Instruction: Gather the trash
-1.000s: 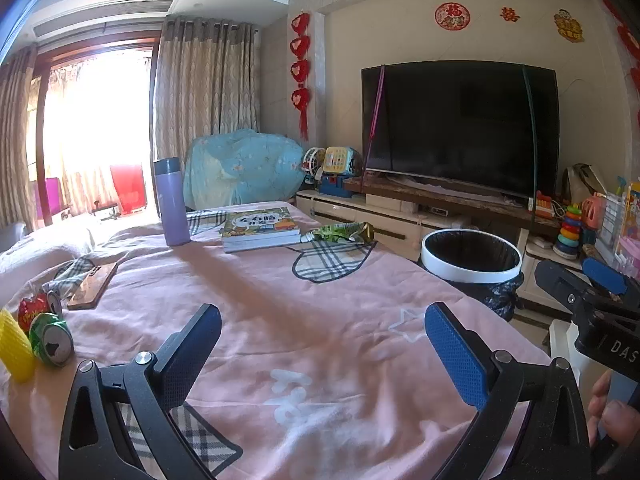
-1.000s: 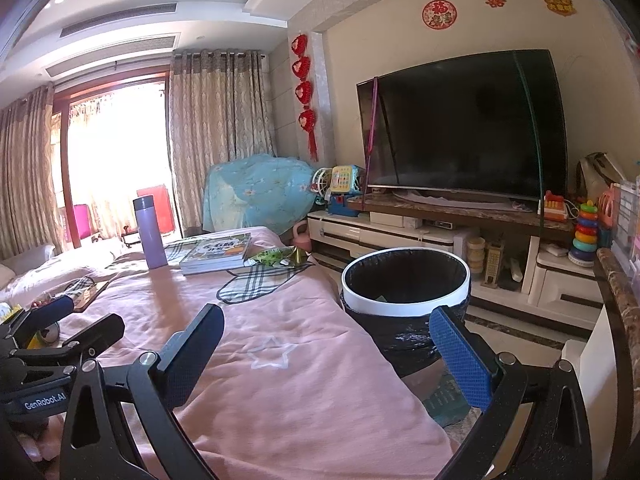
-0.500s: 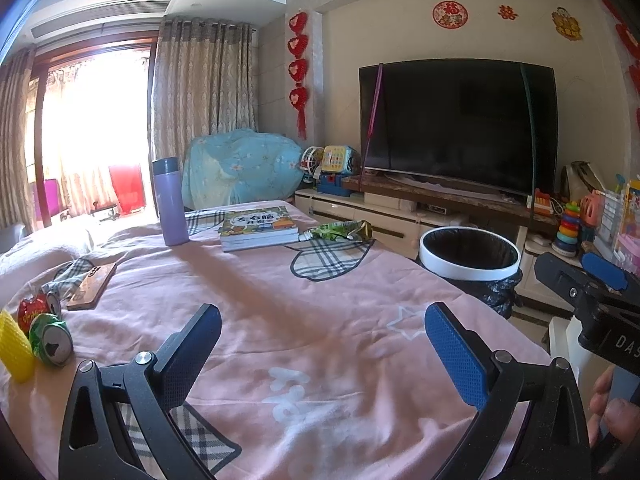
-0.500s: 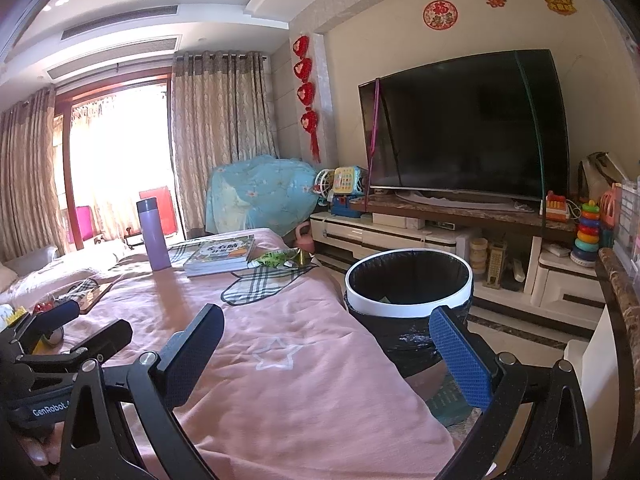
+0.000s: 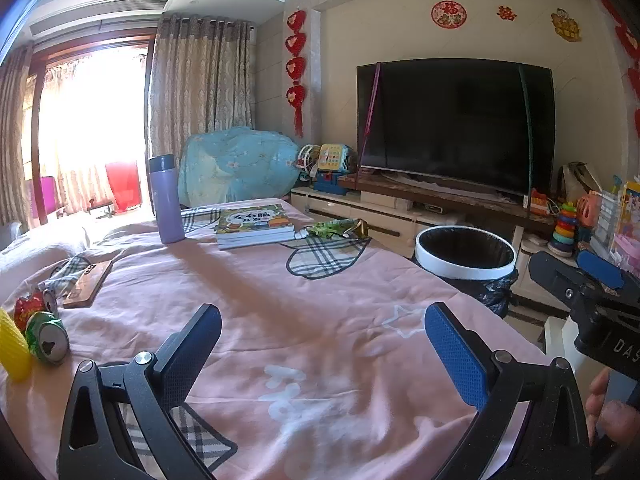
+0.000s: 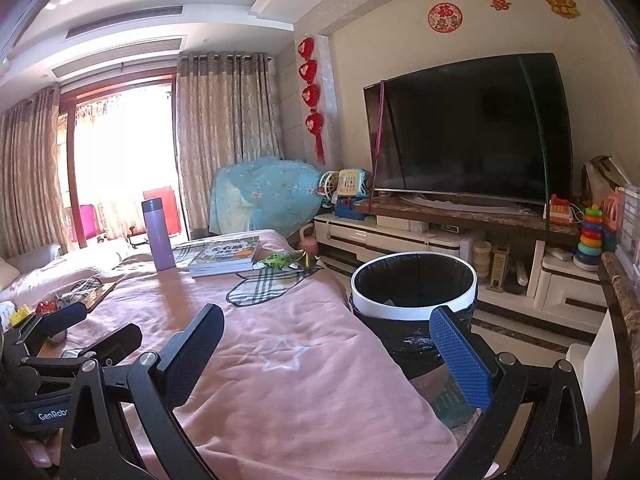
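Barely any change against the views from a second ago: only a slight drift of both cameras, with the bin sitting a touch differently in frame and nothing on the table shifted. Means, by judgement, no pickup begun yet; collecting still at its start or between items.

Left claw [image 5: 322,342] spread wide, blue pads far apart, gripping nothing, hovering above the pink cloth of the table [image 5: 280,300] without touching it. Right claw [image 6: 326,344] equally wide, empty, poised over the table's right edge, near the trash bin [image 6: 414,312].

Trash still lying out: green crushed can [image 5: 47,340] and red crushed can [image 5: 34,305] at the table's left edge, close beside a yellow object [image 5: 12,354]; green snack wrapper [image 5: 334,227] at the far side, just beside the books [image 5: 254,227]. Purple bottle [image 5: 166,199] upright behind, phone [image 5: 88,284] flat near the cans. Bin black-lined, white-rimmed, on the floor just off the table's right side, some scrap visible inside.
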